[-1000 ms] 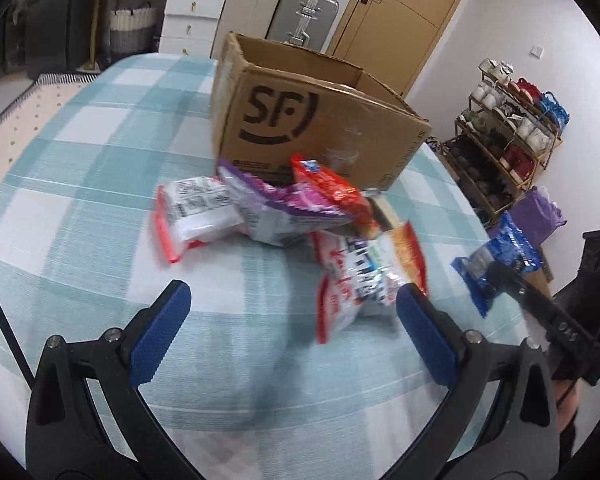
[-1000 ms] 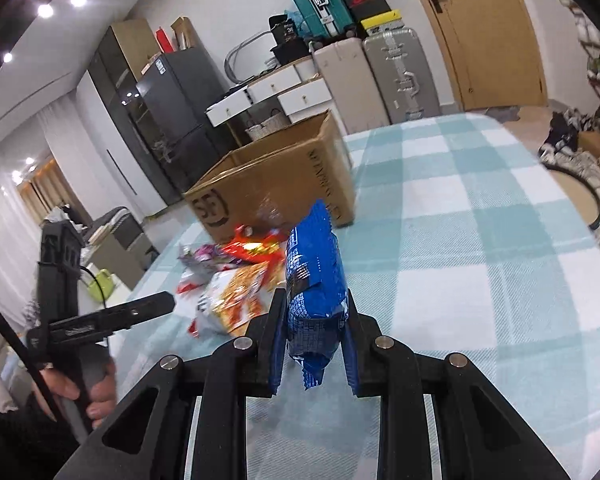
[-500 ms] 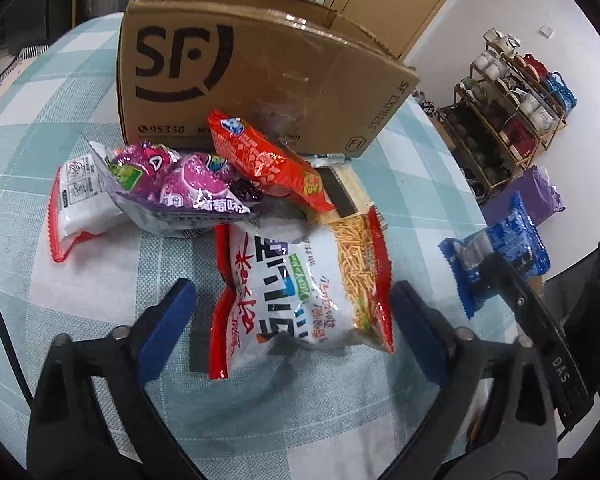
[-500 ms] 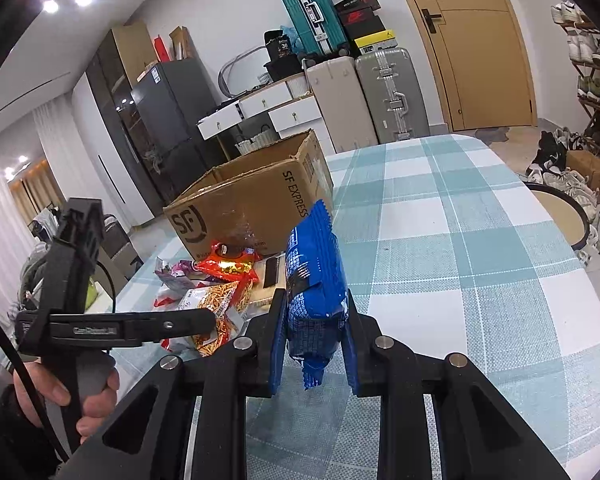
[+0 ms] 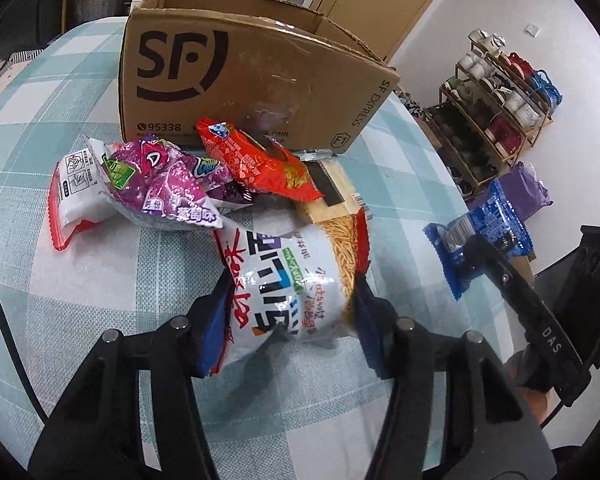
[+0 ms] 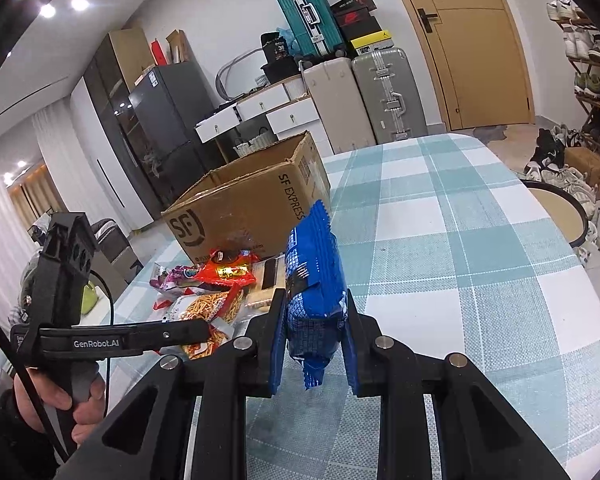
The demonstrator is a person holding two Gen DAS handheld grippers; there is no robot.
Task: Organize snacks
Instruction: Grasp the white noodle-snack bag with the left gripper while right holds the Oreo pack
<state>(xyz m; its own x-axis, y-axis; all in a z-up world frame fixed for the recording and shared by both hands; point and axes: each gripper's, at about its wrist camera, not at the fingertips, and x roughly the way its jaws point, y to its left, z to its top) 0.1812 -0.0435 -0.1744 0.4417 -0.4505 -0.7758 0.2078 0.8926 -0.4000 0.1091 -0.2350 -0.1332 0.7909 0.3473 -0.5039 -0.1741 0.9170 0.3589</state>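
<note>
My left gripper (image 5: 290, 312) is shut on a white and red noodle-snack bag (image 5: 292, 276) lying on the checked table. Behind it lie a purple bag (image 5: 160, 196), a white and red packet (image 5: 74, 196), an orange-red bag (image 5: 256, 160) and a flat box (image 5: 332, 196). An open brown SF cardboard box (image 5: 240, 68) stands behind them. My right gripper (image 6: 312, 328) is shut on a blue snack bag (image 6: 314, 276), held upright above the table; the bag also shows in the left wrist view (image 5: 484, 236). The snack pile (image 6: 216, 284) and the box (image 6: 252, 204) lie to its left.
The teal checked tablecloth (image 6: 460, 264) stretches wide to the right. A shoe rack (image 5: 496, 100) and a purple bag (image 5: 528, 192) stand beyond the table's right edge. Suitcases (image 6: 364, 92), drawers and a fridge line the far wall.
My left gripper has moved forward and down onto the noodle-snack bag and closed on it. My right gripper still holds the blue bag, now slightly nearer the box.
</note>
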